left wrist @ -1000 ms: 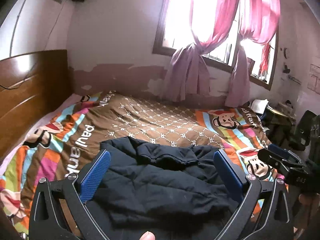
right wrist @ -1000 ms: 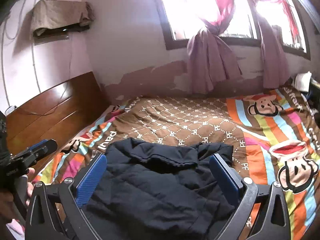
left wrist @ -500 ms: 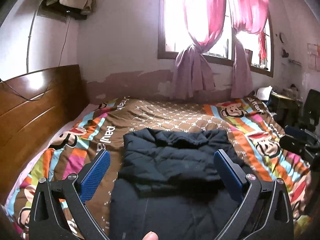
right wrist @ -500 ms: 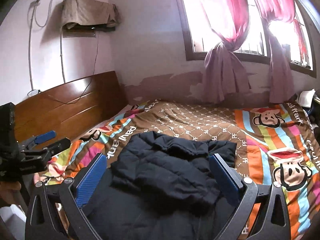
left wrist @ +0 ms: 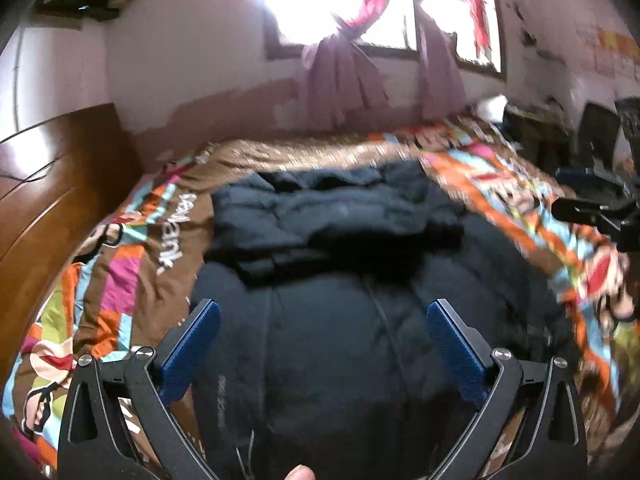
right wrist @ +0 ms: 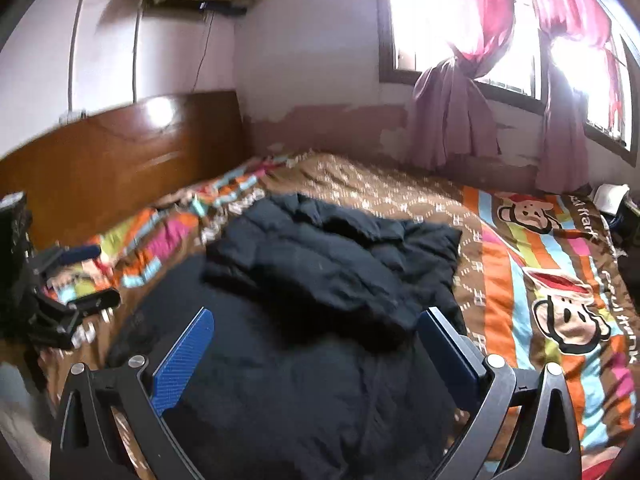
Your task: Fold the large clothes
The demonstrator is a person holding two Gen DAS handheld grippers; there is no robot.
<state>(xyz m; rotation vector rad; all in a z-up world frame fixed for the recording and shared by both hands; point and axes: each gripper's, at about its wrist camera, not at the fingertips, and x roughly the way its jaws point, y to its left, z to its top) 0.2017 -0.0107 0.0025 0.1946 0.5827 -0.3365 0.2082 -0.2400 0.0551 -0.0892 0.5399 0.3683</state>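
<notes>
From the left wrist camera, the left gripper [left wrist: 323,334] holds its two blue-padded fingers [left wrist: 191,350] spread wide with nothing between them, hovering over a large dark navy quilted jacket [left wrist: 340,320]. The jacket lies on a bed covered with a brown and rainbow-striped cartoon-monkey bedspread [left wrist: 120,280], filling the middle of the bed and reaching the near edge. Its far part is doubled back onto the body, so a thicker bunched layer sits across the far half. A fingertip [left wrist: 300,473] shows at the bottom edge of this view. The black right gripper [left wrist: 592,208] hangs over the bedspread beside the jacket's right side; this view is blurred and does not show how its fingers stand. A brown wooden headboard [left wrist: 48,184] runs along the bed's left edge, and knotted pink curtains [left wrist: 340,80] hang at the bright window behind the far edge.

From the right wrist camera, the right gripper [right wrist: 316,354] has its blue-padded fingers [right wrist: 452,354] wide apart and empty above the near half of the jacket [right wrist: 320,320]. The folded-over layer lies towards the far side, its corner pointing at the striped right part of the bedspread [right wrist: 560,300]. The left gripper [right wrist: 68,312] appears blurred at the bed's left edge, near the headboard [right wrist: 120,148]. The curtains [right wrist: 452,112] hang beyond the far edge.
</notes>
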